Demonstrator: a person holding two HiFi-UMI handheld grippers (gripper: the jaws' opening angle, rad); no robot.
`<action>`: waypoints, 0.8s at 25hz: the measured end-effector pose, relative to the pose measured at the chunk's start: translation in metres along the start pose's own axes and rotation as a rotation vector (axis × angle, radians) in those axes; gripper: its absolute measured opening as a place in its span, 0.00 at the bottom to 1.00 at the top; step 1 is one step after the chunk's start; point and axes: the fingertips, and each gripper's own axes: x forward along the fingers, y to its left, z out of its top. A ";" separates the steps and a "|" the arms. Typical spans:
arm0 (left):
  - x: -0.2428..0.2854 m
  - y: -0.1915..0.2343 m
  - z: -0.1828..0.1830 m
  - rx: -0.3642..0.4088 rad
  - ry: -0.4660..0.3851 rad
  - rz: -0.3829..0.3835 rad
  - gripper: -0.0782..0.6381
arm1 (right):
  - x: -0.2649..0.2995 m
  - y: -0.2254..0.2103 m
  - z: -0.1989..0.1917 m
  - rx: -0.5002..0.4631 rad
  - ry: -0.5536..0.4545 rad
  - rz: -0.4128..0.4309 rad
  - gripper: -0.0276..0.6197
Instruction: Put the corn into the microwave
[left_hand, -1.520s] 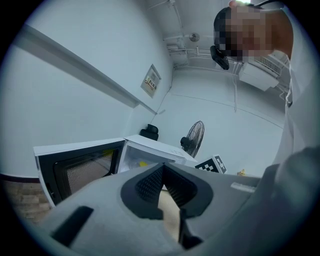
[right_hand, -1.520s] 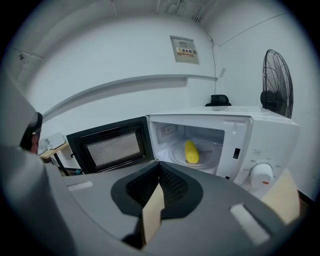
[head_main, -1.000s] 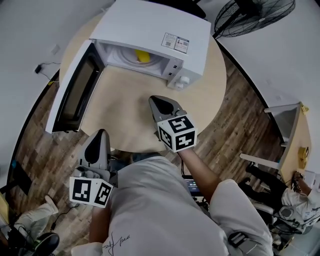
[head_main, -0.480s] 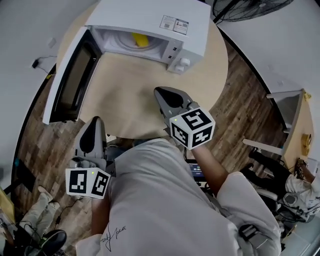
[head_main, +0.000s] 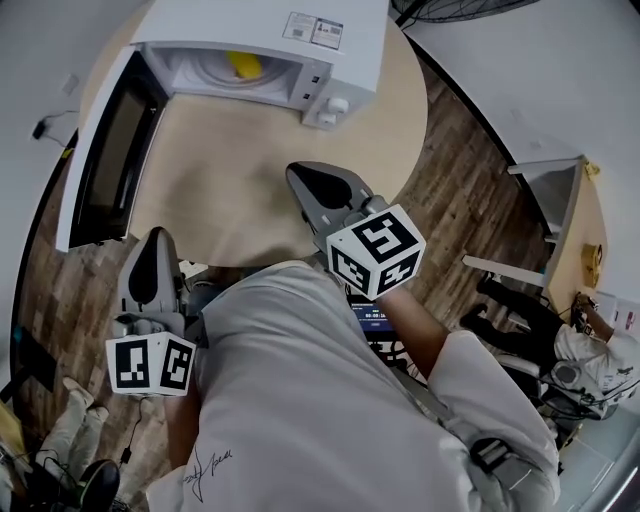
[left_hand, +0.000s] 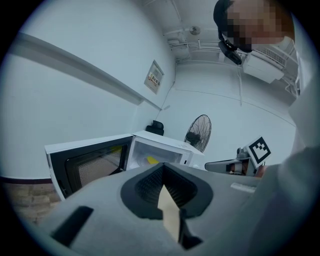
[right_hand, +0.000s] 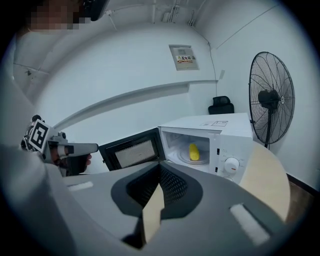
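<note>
The yellow corn (head_main: 243, 64) lies on the turntable inside the white microwave (head_main: 300, 25), whose door (head_main: 100, 170) hangs wide open to the left. It also shows in the right gripper view, corn (right_hand: 194, 151), and small in the left gripper view, corn (left_hand: 151, 160). My right gripper (head_main: 298, 178) hovers above the round table (head_main: 230, 170), well short of the microwave, jaws shut and empty. My left gripper (head_main: 153, 240) is at the table's near edge, below the door, jaws together with nothing in them. Both grippers (left_hand: 162, 167) (right_hand: 161, 167) point toward the oven.
A standing fan (right_hand: 271, 97) is behind the microwave to the right. A small side desk (head_main: 565, 215) and a seated person (head_main: 590, 350) are at the right over wooden floor. The microwave's knob (right_hand: 231, 165) faces the right gripper.
My right gripper has lifted and drawn back from the microwave toward my body. The left gripper has stayed about where it was. The corn has not moved.
</note>
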 end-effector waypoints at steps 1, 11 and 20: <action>0.000 0.001 0.000 -0.002 -0.001 0.006 0.10 | -0.001 0.002 0.000 0.000 0.002 0.010 0.06; -0.003 0.006 -0.008 -0.002 0.029 0.049 0.10 | -0.007 0.006 0.003 0.012 0.010 0.037 0.06; -0.007 0.001 -0.014 0.023 0.058 0.049 0.10 | -0.010 0.004 0.001 -0.008 0.026 0.037 0.06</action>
